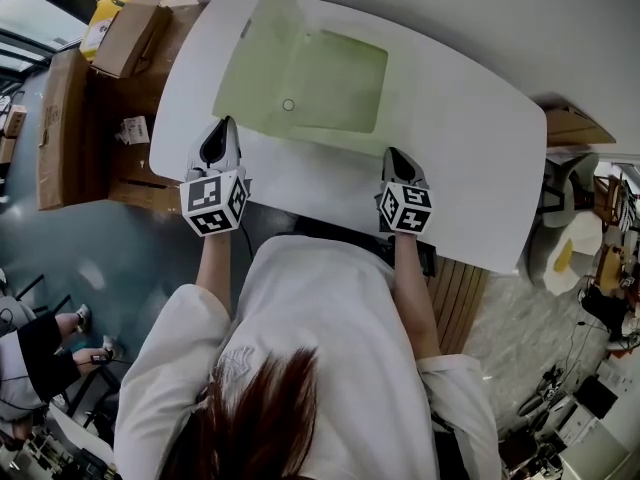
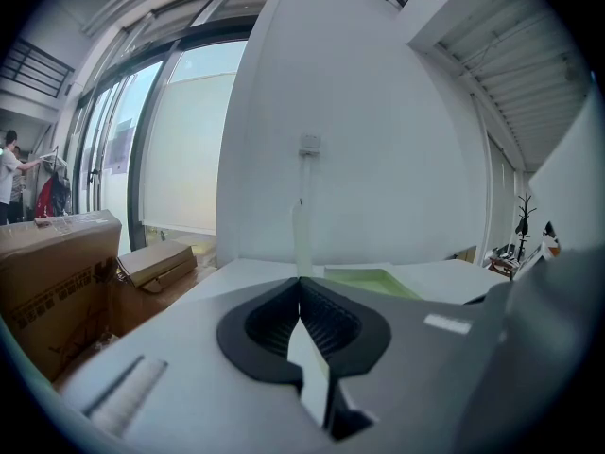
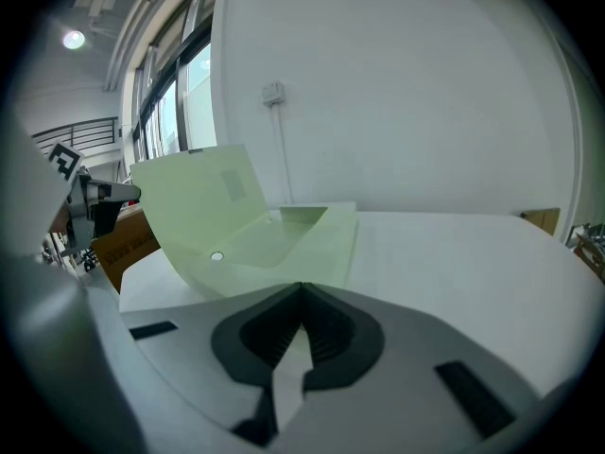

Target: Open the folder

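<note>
Lower centre: left gripper [image 1: 228, 123], jaws closed on the edge of the raised flap [image 1: 260, 48]; right gripper [image 1: 393, 153], jaws together and empty, just short of the green folder [image 1: 335, 83], upper centre on the white bench [image 1: 450, 158].

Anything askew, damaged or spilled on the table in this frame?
Nothing stands out. The green folder lies flat on the white table, with its cover flap raised at the left side and the flap's edge pinched in the shut left gripper. No tear, crease or spill shows.
</note>
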Tool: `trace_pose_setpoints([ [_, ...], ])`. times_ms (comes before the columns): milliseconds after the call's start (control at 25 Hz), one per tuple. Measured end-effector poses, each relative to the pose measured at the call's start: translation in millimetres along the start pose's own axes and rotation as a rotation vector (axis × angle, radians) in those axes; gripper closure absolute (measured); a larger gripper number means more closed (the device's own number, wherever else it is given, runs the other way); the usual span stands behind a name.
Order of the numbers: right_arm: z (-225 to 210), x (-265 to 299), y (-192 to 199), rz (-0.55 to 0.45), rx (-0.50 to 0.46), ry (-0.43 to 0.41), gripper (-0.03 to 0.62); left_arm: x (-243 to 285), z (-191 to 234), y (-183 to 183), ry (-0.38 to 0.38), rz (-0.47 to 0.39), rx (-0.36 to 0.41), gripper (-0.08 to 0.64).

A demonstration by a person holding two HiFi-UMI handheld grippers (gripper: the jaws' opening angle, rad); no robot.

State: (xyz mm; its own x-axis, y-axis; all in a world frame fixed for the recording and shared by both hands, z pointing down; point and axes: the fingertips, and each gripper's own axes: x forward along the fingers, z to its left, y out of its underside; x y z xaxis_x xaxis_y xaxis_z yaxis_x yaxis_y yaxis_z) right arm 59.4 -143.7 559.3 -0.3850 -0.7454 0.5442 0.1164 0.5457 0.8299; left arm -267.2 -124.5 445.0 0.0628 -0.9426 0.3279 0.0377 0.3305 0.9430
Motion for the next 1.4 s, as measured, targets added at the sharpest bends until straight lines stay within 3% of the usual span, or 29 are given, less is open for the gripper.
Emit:
trace_pose_setpoints([
  [1400, -0.3, -3.6, 0.4, -0.005, 0.014, 0.01, 0.586, -1.6, -3.6, -3.0, 0.012, -0.007, 0.002, 0.551],
])
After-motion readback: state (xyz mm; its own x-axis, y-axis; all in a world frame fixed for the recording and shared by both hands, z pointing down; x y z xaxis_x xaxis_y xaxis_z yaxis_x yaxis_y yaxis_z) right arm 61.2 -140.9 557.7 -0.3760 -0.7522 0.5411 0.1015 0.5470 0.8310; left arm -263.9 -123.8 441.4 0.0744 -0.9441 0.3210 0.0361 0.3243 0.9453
